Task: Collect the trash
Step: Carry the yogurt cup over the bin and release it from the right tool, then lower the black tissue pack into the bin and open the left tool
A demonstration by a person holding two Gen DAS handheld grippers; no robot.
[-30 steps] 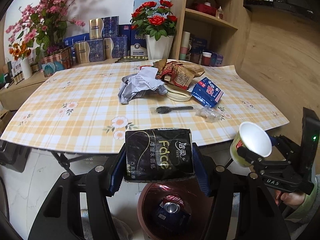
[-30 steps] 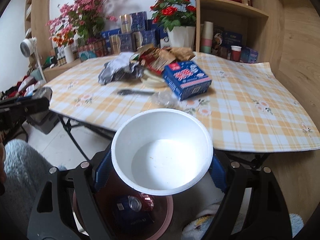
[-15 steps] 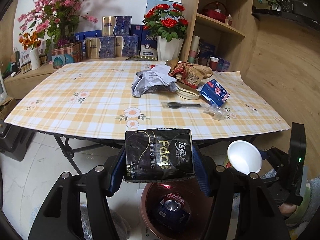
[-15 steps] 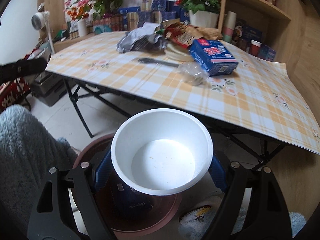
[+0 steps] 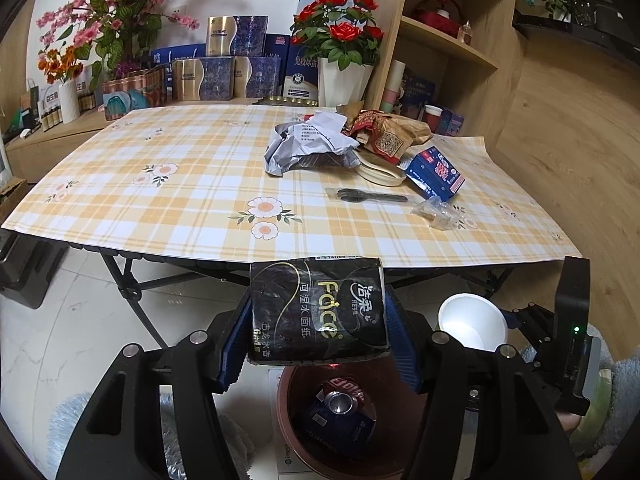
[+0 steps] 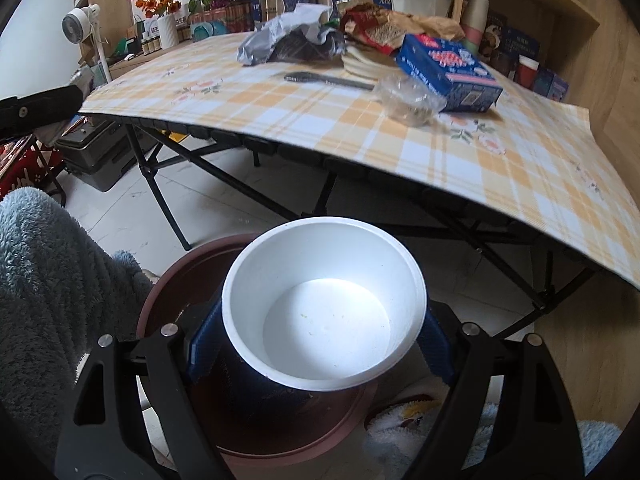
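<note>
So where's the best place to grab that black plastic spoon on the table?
Take the black spoon by its straight handle, coming down from above with the claw fingers across it. It lies flat and alone on the tablecloth, handle pointing towards the blue box, with bare cloth either side.

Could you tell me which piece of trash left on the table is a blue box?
The blue box beside the black spoon; the others are crumpled wrappers.

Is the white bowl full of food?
No, the white bowl in the right gripper looks empty, with only tiny specks on its bottom.
</note>
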